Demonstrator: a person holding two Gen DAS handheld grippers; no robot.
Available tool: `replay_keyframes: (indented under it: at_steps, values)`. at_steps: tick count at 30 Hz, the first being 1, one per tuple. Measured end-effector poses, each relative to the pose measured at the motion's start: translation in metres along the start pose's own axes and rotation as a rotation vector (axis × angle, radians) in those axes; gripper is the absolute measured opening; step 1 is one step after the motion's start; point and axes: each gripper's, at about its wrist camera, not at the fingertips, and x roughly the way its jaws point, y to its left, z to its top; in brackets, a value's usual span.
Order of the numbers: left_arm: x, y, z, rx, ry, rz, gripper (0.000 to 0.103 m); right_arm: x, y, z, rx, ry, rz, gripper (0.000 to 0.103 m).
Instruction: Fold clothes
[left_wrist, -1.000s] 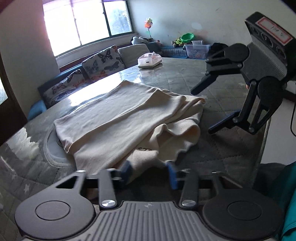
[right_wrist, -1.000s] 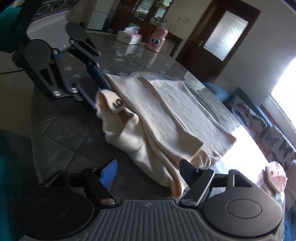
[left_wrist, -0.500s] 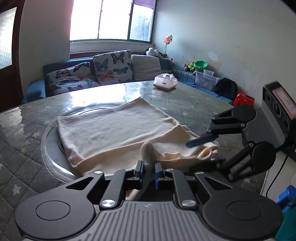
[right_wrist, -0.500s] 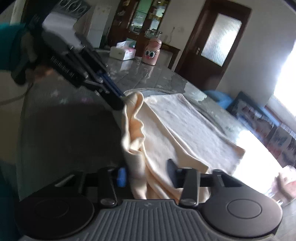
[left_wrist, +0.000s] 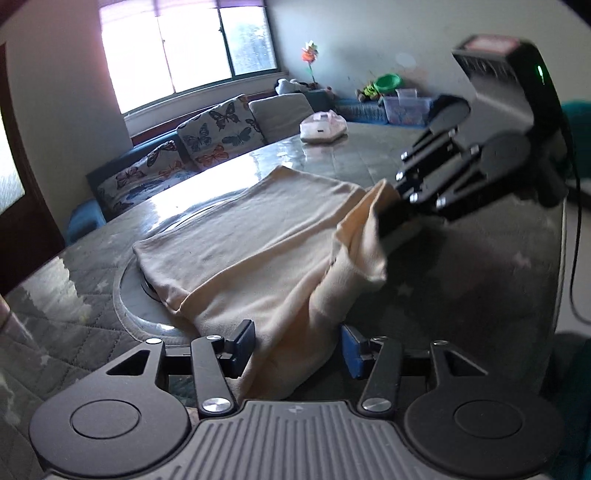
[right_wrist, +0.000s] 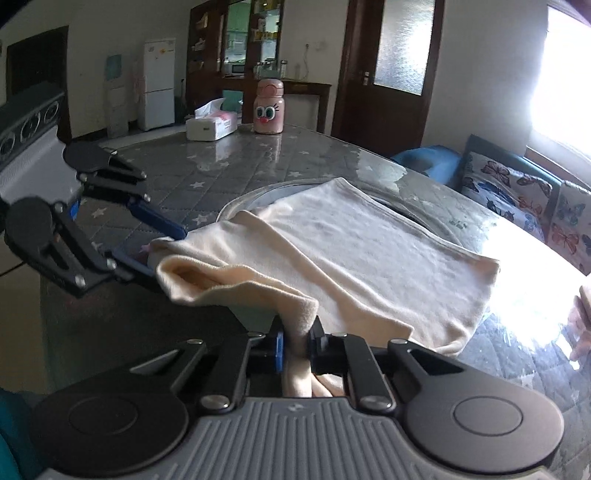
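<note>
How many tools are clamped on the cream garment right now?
1: the right tool pinches a fold of the cream garment. The left tool is open, cloth lying loosely between.

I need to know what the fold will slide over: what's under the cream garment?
The cream garment lies on a grey star-patterned table, partly over a round inset whose rim shows at the cloth's edge. The rest of the inset is covered.

Cream garment (left_wrist: 258, 236) lies partly folded, one end bunched and lifted.
</note>
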Motion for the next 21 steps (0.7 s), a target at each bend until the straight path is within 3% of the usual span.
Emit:
replay_keyframes:
  at_steps: [4, 10, 15, 21]
  values:
    - [0.001, -0.011, -0.002, 0.093, -0.009, 0.021, 0.062, -0.003, -0.004, 0.003, 0.059, -0.015, 0.005, 0.010]
    - [0.012, -0.010, -0.003, 0.125, 0.012, 0.050, 0.061, -0.004, -0.007, 0.011, 0.075, -0.023, -0.002, 0.010]
    - [0.010, 0.004, -0.002, 0.064, 0.002, 0.019, 0.012, -0.006, -0.004, 0.009, 0.076, -0.038, -0.008, 0.009]
    - [-0.012, 0.009, 0.002, 0.000, -0.020, -0.051, 0.005, -0.027, 0.008, 0.006, 0.038, -0.080, 0.005, 0.008]
